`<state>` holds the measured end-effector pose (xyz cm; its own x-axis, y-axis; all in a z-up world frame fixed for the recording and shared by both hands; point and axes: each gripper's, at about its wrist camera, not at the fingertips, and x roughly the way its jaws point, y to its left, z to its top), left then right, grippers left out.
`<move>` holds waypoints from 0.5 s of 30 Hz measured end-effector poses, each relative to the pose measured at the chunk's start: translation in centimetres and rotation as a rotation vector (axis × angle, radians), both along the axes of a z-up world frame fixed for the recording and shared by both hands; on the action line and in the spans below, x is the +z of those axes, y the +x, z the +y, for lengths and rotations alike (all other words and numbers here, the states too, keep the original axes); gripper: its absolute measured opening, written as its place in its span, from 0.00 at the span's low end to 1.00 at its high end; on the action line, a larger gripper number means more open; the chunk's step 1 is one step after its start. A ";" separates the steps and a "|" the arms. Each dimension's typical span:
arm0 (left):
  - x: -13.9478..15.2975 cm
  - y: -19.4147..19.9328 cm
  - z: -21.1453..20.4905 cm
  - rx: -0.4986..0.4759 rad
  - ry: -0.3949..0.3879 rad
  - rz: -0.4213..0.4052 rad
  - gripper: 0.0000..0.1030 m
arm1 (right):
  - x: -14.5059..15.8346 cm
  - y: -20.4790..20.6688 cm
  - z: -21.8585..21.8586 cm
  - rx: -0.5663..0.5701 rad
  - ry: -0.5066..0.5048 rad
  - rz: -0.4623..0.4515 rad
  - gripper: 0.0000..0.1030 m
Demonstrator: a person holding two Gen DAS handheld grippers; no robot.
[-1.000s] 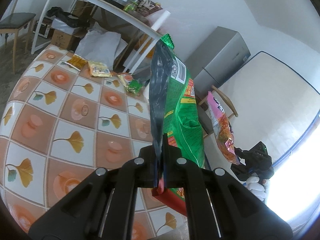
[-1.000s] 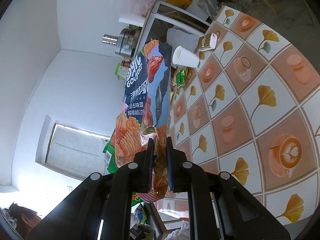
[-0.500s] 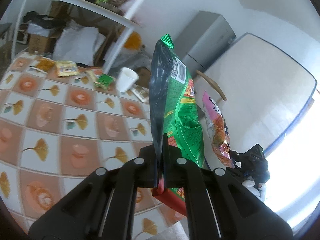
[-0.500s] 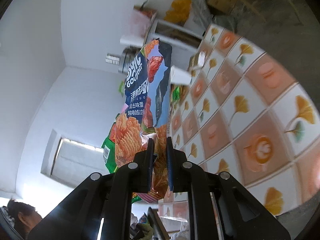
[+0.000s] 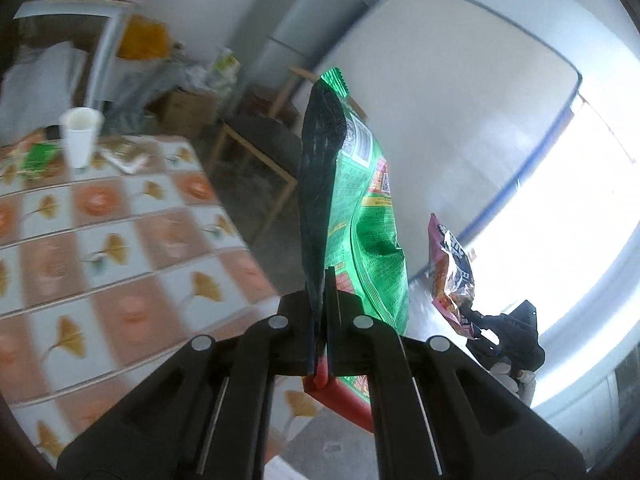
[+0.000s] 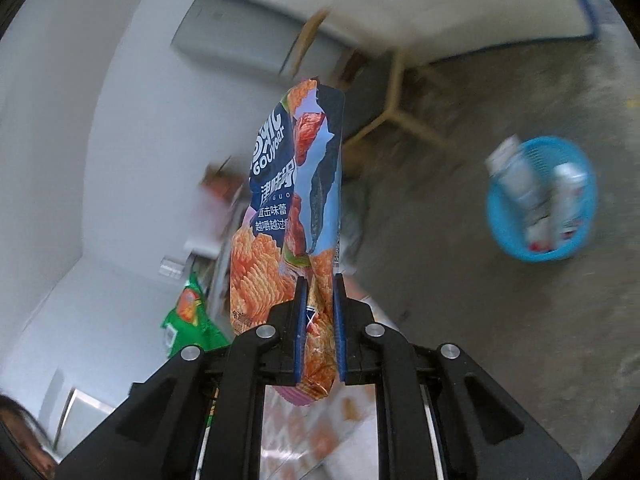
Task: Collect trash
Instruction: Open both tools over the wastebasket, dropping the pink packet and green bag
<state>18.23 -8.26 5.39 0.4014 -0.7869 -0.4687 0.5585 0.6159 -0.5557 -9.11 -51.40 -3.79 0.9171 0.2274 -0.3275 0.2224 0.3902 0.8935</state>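
With the left hand-held gripper (image 5: pixel 319 320) clamped on a green snack bag (image 5: pixel 356 216) and the right hand-held gripper (image 6: pixel 318 324) on an orange chip bag (image 6: pixel 288 208), both held clear of the worktop (image 5: pixel 120 240), the carrying step likely needs release over the blue basket (image 6: pixel 500 224) on the floor at right.

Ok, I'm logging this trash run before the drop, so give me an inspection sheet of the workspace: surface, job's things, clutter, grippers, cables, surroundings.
Surface: table with a tiled ginkgo-leaf cloth, blurred.
Job's things: green snack bag and blue-and-orange chip bag, both held upright; blue basket on the floor, already holding bottles.
Clutter: white paper cup standing on the table, flat wrappers beside it.
Grippers: left gripper shut on the green snack bag; right gripper shut on the blue-and-orange chip bag.
Cables: nothing seen.
Surroundings: grey fridge, wooden chair, concrete floor, bright window.
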 end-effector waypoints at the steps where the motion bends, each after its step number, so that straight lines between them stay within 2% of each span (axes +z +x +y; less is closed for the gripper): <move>1: -0.2 0.1 -1.6 -0.025 0.013 0.006 0.02 | -0.6 -1.3 -0.9 -0.037 0.004 0.014 0.12; 4: -1.0 0.5 -6.6 -0.091 0.064 0.015 0.02 | -2.8 -3.9 -2.7 -0.125 0.017 0.064 0.12; 8: -2.5 0.8 -12.6 -0.148 0.154 0.008 0.02 | -6.2 -4.9 -3.8 -0.207 0.006 0.173 0.12; 11: -3.5 1.1 -15.1 -0.173 0.187 0.022 0.02 | -8.6 -3.5 -4.9 -0.247 -0.049 0.282 0.12; 15: -5.1 2.2 -17.8 -0.185 0.229 0.031 0.02 | -12.4 0.8 -6.2 -0.273 -0.100 0.400 0.12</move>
